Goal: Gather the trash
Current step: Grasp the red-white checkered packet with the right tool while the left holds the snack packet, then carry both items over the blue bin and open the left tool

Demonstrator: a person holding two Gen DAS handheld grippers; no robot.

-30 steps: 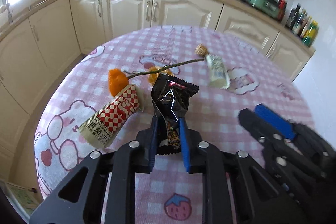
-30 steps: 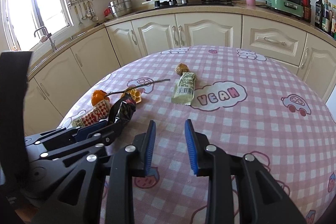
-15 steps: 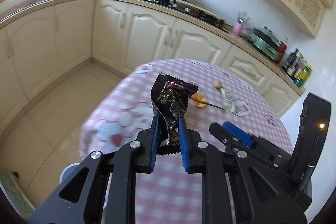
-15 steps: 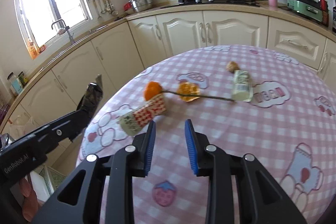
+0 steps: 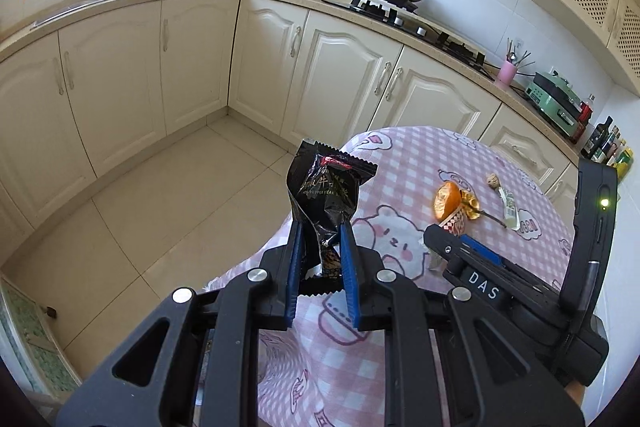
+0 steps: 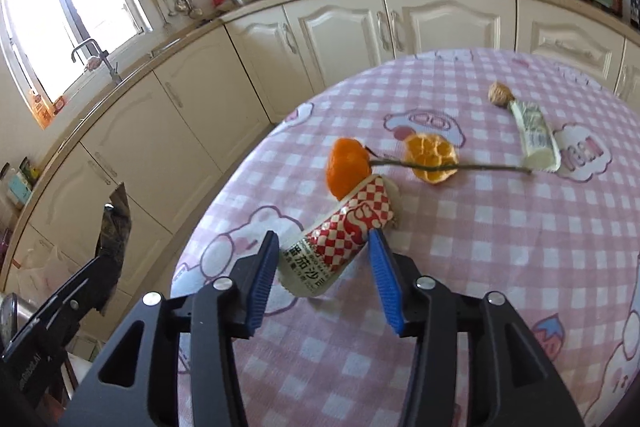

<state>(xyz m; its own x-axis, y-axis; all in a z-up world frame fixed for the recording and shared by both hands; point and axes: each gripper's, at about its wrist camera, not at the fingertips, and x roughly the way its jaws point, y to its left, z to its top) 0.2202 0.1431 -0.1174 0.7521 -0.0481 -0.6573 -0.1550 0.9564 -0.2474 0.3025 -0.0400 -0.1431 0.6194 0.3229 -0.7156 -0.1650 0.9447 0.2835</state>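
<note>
My left gripper is shut on a crumpled black snack wrapper, held up beyond the table's left edge over the tiled floor; the same wrapper shows at the left of the right wrist view. My right gripper hangs over the pink checked table, its jaws opening. A red-and-white checked packet lies between the blue pads, which do not press on it. Beyond it lie an orange peel, a flattened peel, a thin twig, a pale wrapper and a walnut.
Cream kitchen cabinets and a counter with sink, pots and stove curve around behind the table. Tiled floor lies left of the table. In the left wrist view the right gripper sits low on the right.
My left gripper carried the black wrapper off the table to the left, out over the floor. My right gripper moved in on the checked packet and its jaws spread wider.
</note>
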